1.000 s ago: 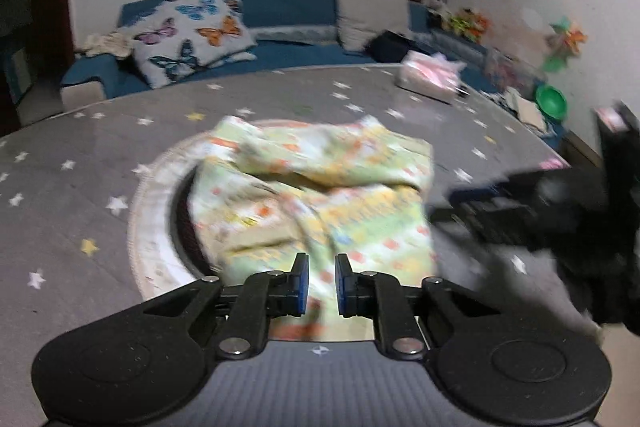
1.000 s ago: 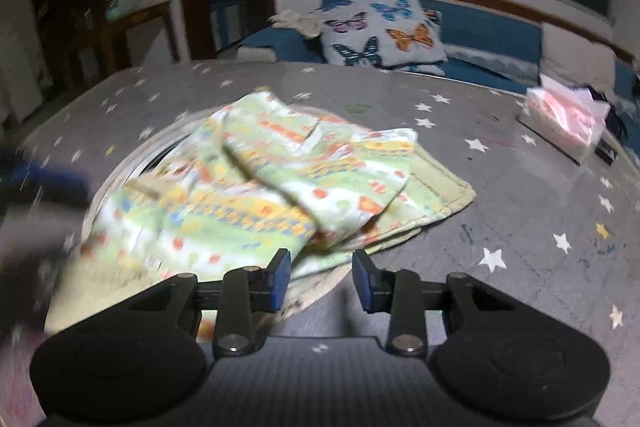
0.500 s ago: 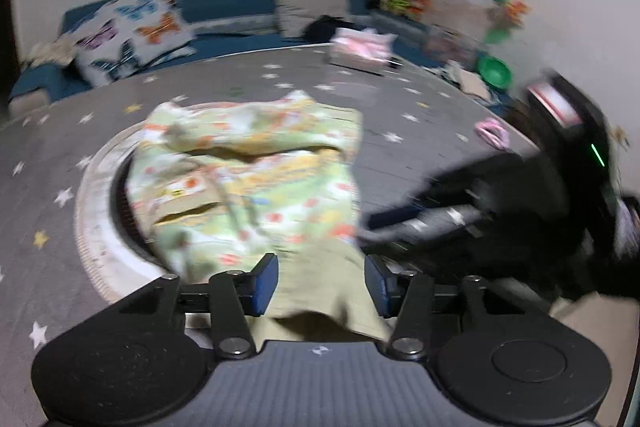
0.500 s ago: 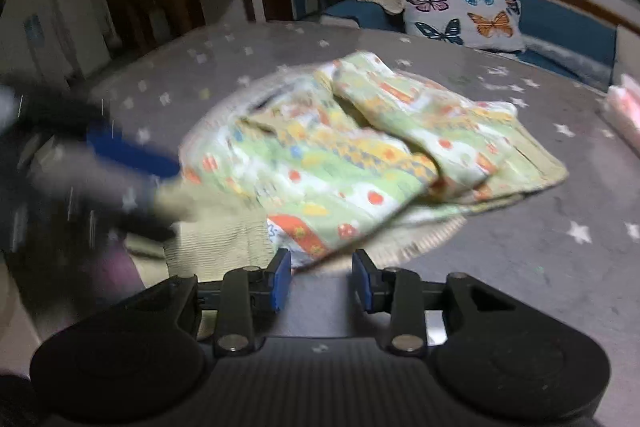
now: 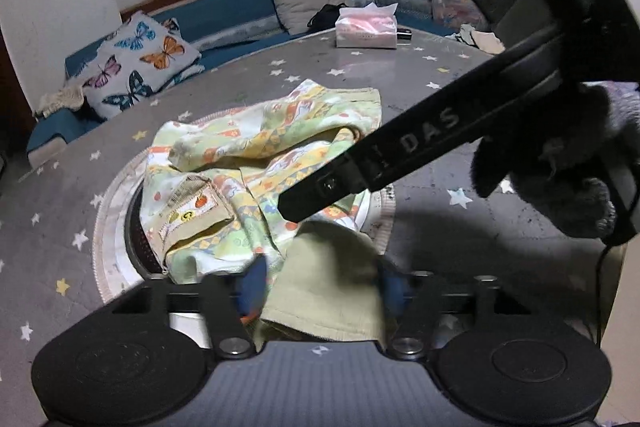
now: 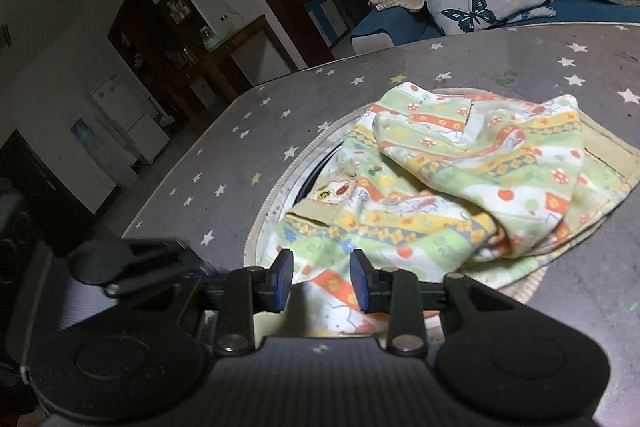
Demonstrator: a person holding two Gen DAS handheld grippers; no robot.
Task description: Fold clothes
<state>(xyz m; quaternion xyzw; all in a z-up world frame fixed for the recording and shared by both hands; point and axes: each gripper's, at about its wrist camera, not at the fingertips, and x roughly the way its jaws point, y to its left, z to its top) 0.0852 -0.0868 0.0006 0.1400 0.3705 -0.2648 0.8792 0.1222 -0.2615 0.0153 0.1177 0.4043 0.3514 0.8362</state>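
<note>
While the left gripper (image 5: 320,285) stands wide apart around a plain green flap of the garment (image 5: 256,163), gripping nothing, the right gripper (image 6: 320,281) hovers open over its near hem. Crumpled on the table (image 6: 400,67), the cloth looks light and limp; hems or corners seem best. Farther off, a tissue box (image 5: 366,33) holds tissues.

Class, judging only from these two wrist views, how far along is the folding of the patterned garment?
Done: little; the garment lies crumpled on the table. In hand: the left tool straddles its plain hem, open; the right tool hovers open over it. Left: flattening and every fold.
</note>
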